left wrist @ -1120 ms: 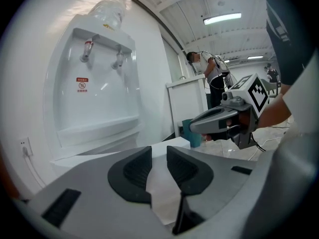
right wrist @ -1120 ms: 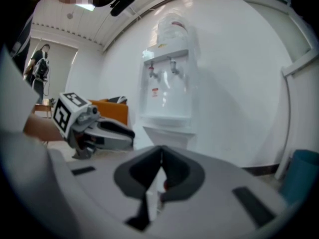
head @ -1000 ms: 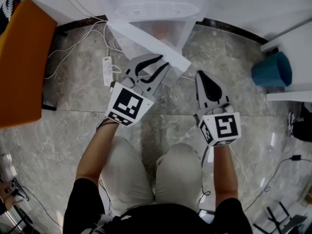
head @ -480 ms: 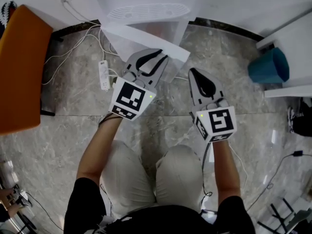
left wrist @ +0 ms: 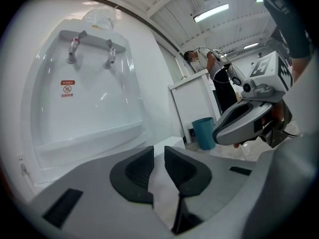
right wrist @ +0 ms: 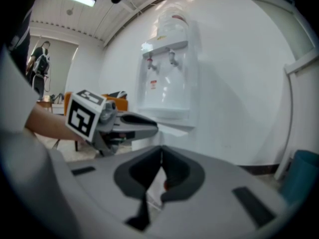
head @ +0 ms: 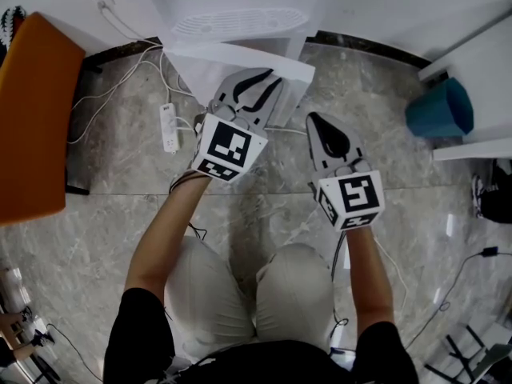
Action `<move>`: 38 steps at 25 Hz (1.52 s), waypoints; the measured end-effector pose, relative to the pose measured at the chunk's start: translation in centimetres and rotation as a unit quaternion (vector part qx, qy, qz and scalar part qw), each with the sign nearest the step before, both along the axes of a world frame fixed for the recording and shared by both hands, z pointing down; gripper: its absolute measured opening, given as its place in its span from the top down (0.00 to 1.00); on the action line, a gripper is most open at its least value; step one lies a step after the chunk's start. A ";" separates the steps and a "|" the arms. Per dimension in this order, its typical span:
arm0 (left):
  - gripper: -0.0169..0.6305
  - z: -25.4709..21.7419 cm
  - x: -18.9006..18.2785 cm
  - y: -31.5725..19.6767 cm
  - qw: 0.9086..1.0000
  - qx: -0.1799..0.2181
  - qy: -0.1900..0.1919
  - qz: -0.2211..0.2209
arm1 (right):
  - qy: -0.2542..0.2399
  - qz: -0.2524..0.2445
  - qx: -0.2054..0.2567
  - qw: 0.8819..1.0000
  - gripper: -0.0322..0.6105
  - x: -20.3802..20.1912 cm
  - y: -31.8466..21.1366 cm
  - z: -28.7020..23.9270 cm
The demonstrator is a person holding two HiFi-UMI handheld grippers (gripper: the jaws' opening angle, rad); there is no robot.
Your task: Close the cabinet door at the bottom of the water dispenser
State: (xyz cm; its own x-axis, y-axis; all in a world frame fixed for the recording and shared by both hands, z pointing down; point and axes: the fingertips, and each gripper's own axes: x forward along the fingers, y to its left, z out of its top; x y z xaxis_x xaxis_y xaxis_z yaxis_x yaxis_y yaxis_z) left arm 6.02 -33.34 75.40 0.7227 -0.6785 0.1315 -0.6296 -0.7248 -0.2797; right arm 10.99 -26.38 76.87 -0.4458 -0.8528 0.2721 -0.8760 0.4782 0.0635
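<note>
Quick tally from my end: one water dispenser (head: 240,10), with two taps (left wrist: 73,51) on its front, one red warning sticker (left wrist: 67,88) and one cabinet door (head: 232,59) down low. Two sets of tongs, left tongs (head: 262,85) and right tongs (head: 318,121), each carrying one marker cube (head: 230,147). Down on the floor (head: 120,214) I count one teal bin (head: 442,110), one white power strip (head: 169,125) and one orange seat (head: 32,110).
</note>
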 end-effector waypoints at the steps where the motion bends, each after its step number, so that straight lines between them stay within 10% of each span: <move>1: 0.86 0.0 0.1 -0.2 1.000 0.002 -0.001 -0.001 | 0.000 0.001 0.000 1.000 0.90 0.1 -0.1 0.1; 38: 0.89 3.9 0.0 -8.2 0.996 -0.046 0.014 -0.074 | 0.009 0.022 -0.020 1.000 0.90 2.1 -2.0 2.8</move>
State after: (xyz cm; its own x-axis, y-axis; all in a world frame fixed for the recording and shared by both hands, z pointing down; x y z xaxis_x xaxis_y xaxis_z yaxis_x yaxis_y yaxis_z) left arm 6.05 -41.49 79.31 0.6200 -0.7639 0.1788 -0.7383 -0.6452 -0.1965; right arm 13.07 -28.39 79.71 -0.4030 -0.8594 0.3146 -0.8949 0.4421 0.0611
